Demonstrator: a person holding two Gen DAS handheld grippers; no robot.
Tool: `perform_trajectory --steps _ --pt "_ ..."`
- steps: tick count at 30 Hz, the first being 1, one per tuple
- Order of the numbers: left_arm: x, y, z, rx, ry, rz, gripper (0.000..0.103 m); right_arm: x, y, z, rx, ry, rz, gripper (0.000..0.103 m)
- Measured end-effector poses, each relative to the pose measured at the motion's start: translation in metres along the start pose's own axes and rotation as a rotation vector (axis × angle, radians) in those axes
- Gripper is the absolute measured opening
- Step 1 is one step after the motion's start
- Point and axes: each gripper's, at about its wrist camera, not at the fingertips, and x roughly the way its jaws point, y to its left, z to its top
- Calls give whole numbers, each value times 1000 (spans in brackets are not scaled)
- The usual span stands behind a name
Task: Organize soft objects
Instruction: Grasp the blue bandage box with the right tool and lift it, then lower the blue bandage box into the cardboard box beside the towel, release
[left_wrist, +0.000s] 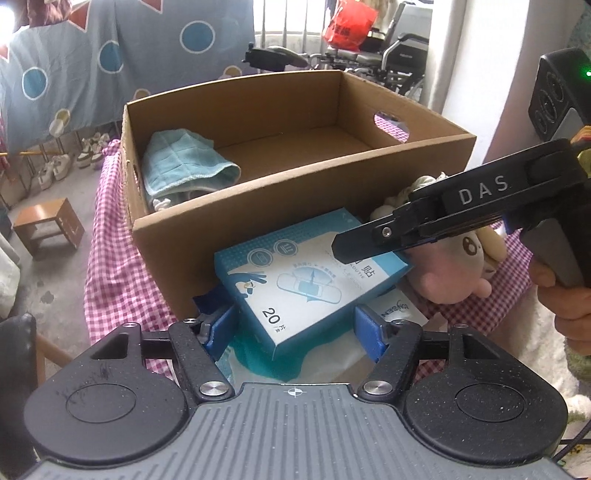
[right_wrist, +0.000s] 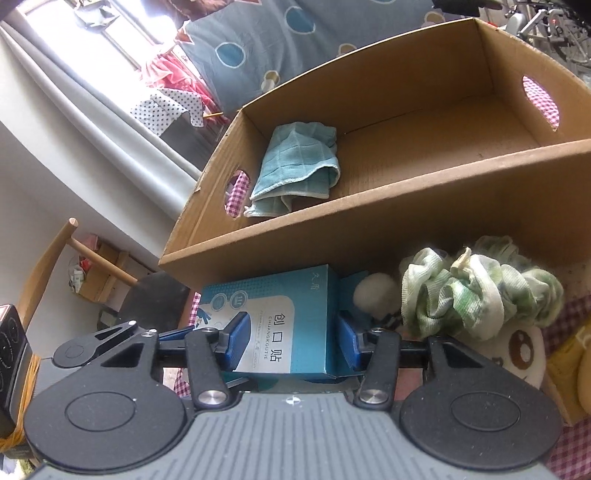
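Note:
A teal folded cloth (left_wrist: 184, 162) lies in the left end of an open cardboard box (left_wrist: 295, 192); it also shows in the right wrist view (right_wrist: 295, 162). A blue plaster box (left_wrist: 310, 280) lies in front of the cardboard box. My left gripper (left_wrist: 295, 328) has its blue pads on both sides of the blue box. My right gripper (right_wrist: 291, 339) also straddles the blue box (right_wrist: 288, 321); it enters the left view from the right (left_wrist: 369, 240). A plush toy (left_wrist: 458, 266) and a green-white mesh sponge (right_wrist: 480, 291) lie to the right.
The box stands on a pink checked tablecloth (left_wrist: 110, 280). A white packet (left_wrist: 399, 310) lies under the blue box. A small wooden stool (left_wrist: 48, 225) and shoes are on the floor at left. A wheelchair (left_wrist: 388, 48) stands behind.

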Motion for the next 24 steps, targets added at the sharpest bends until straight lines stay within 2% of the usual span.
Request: perform_trajectory --steps 10,16,24 --pt "-26 -3 0 14 -66 58 69 -14 23 -2 -54 -30 52 54" --pt "-52 -3 0 5 -114 99 69 -24 39 2 -79 -62 118 54" --pt "-81 -7 21 49 -218 190 72 -36 57 34 -127 -123 196 54"
